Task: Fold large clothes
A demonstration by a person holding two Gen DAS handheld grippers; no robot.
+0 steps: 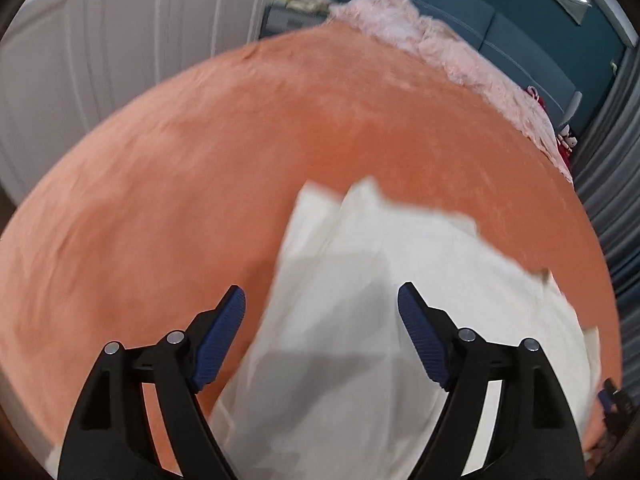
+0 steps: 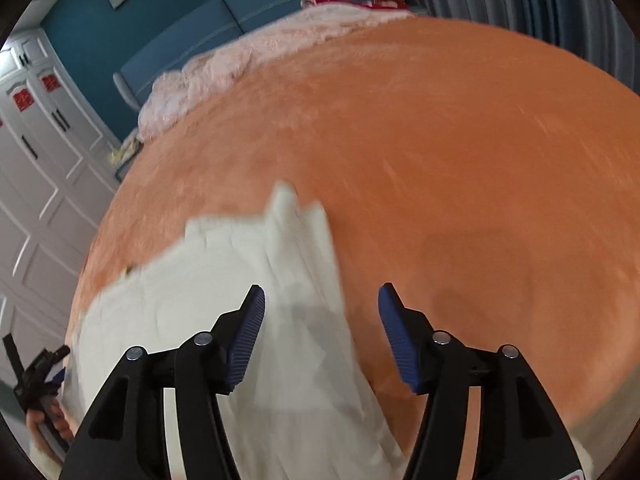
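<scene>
Left tongs [image 1: 321, 304] and right tongs [image 2: 321, 302] both gape wide.

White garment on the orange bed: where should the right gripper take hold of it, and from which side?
A judgement: grip the white garment at its far raised corner, which peaks off the orange blanket. The open right gripper hovers over the garment's right edge, so reach forward and slightly left, pinching from above.

An orange plush blanket [image 1: 240, 168] covers the bed, a fluffy pink throw [image 2: 224, 68] bunched along its far edge before a teal headboard [image 2: 240, 28], beside white panelled wardrobe doors [image 2: 36, 184].
</scene>
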